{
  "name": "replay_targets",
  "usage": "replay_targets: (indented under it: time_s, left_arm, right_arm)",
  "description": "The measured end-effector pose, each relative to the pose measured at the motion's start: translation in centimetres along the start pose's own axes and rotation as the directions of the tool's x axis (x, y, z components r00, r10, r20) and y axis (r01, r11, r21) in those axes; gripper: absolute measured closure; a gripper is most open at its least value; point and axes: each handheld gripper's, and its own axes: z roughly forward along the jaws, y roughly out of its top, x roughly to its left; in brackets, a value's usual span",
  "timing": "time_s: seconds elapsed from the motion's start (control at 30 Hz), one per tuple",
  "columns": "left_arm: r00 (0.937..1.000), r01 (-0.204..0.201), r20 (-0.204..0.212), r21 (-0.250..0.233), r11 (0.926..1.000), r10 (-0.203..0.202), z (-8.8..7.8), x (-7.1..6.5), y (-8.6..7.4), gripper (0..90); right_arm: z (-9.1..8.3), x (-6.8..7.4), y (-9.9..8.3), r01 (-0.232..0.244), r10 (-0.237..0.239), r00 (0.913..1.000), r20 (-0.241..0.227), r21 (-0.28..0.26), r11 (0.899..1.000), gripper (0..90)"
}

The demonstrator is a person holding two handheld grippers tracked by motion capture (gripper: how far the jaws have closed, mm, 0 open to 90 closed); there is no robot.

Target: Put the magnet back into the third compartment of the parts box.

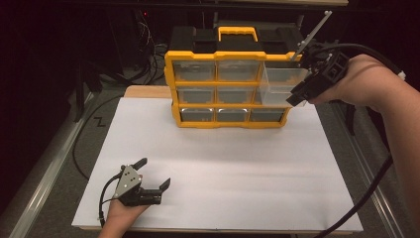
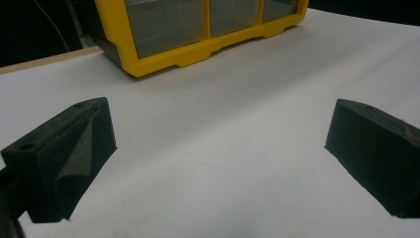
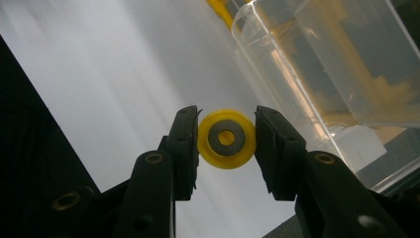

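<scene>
A small yellow wheel (image 3: pixel 226 157) with a grey hub sits between the jaws of my right gripper (image 3: pixel 227 139), which is shut on it. That gripper (image 1: pixel 297 97) hangs in the air at the right end of a yellow drawer organizer (image 1: pixel 170 89), beside a clear drawer (image 1: pixel 279 84) pulled out of the top right slot. In the right gripper view the clear drawer (image 3: pixel 337 64) is just up and right of the wheel. My left gripper (image 1: pixel 155 172) rests low over the white table near the front left, open and holding nothing, jaws wide apart (image 2: pixel 220 119).
The organizer's yellow base (image 2: pixel 198 52) stands at the back middle of the white sheet (image 1: pixel 223 168); its other drawers are closed. A black and yellow case (image 1: pixel 237 34) sits on top. Cables trail along the table's left side (image 1: pixel 79 148) and from the right gripper (image 1: pixel 376 188).
</scene>
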Motion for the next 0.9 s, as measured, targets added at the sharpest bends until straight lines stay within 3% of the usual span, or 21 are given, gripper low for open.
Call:
replay_targets:
  time_s: [0.9]
  left_arm:
    - [1.0, -0.004, -0.001, 0.007, 1.0, 0.004, 0.0, 0.1, 0.0, 0.1]
  right_arm:
    - [-0.5, -2.4, 2.0, -0.031, 0.031, 0.9992, 0.027, 0.012, 0.999, 64.9]
